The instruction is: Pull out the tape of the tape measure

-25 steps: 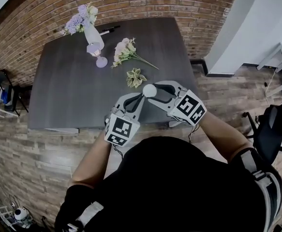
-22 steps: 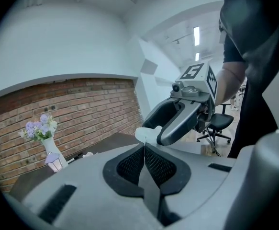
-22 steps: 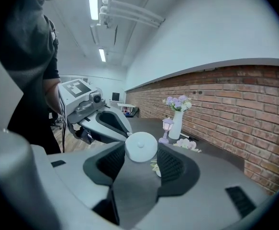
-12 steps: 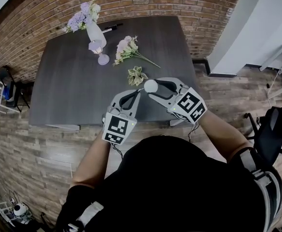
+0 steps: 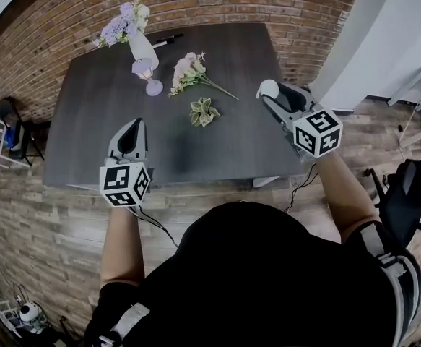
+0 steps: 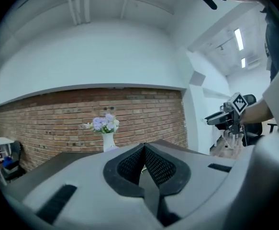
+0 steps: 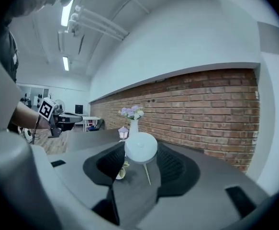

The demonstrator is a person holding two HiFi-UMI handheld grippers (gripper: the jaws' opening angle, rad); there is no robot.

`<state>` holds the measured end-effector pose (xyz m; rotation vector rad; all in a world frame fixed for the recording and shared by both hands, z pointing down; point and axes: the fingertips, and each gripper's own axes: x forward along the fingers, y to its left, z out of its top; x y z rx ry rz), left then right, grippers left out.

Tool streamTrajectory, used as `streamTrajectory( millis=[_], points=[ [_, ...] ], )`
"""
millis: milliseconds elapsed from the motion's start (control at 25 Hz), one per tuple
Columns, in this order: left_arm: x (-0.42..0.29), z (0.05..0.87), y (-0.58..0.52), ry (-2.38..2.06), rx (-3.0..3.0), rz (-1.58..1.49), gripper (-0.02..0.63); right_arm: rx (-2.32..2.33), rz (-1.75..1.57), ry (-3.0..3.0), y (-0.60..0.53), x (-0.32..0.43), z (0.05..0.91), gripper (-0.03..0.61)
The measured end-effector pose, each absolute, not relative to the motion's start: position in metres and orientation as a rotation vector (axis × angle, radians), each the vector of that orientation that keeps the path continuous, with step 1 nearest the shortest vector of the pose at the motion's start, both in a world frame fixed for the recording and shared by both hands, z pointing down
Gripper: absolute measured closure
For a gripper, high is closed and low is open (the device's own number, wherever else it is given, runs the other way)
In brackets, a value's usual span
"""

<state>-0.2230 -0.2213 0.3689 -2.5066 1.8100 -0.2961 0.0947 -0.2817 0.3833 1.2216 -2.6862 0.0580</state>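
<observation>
The tape measure [image 5: 267, 87] is a small round white case, held above the dark table's right edge between the pads of my right gripper [image 5: 272, 92]. It also fills the jaw gap of that gripper [image 7: 141, 153] in the right gripper view, as a white disc [image 7: 140, 146]. My left gripper [image 5: 133, 123] is far to the left over the table's front left, with its jaws closed tip to tip [image 6: 144, 147]. No drawn tape shows between the two grippers. Whether a thin tape end sits in the left pads is hidden.
On the dark table [image 5: 94, 129] stand a white vase of purple flowers [image 5: 139, 45] and a small lilac lamp [image 5: 149, 79]. A pink bouquet [image 5: 188, 69] and a leaf sprig [image 5: 203, 113] lie mid-table, a black marker [image 5: 165, 43] at the back. A brick wall lies beyond, an office chair [image 5: 405, 194] at right.
The grippers were together over the table's front middle, left tips at the white case. They have drawn wide apart: left gripper to the left, right gripper with the case to the right and farther back.
</observation>
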Motion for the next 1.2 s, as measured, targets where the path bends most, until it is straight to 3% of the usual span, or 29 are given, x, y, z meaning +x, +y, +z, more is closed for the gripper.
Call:
streamTrajectory(
  millis=[160, 400, 520, 680, 840, 1000, 1200],
  points=[
    [-0.205, 0.369, -0.216, 1.721, -2.533, -0.318, 0.606, 1.144, 0.002, -2.727, -0.274, 0.082, 0.374, 0.370],
    [-0.097, 0.380, -0.196, 1.296, -2.606, -0.454, 0.603, 0.986, 0.007, -2.813, -0.247, 0.033, 0.365, 0.370],
    [-0.058, 0.383, -0.189, 1.165, -2.606, -0.487, 0.496, 0.927, 0.011, -2.853, -0.231, 0.008, 0.359, 0.370],
    [-0.045, 0.380, -0.189, 1.167, -2.563, -0.473, 0.465, 0.872, -0.003, -2.865, -0.217, -0.014, 0.356, 0.370],
    [-0.050, 0.374, -0.194, 1.209, -2.514, -0.477, 0.475, 0.831, -0.037, -2.862, -0.208, -0.022, 0.356, 0.370],
    [-0.053, 0.367, -0.193, 1.239, -2.478, -0.444, 0.602, 0.818, -0.050, -2.851, -0.207, -0.022, 0.357, 0.370],
    [-0.060, 0.359, -0.193, 1.263, -2.476, -0.408, 0.606, 0.826, -0.048, -2.845, -0.209, -0.019, 0.360, 0.370]
  ],
)
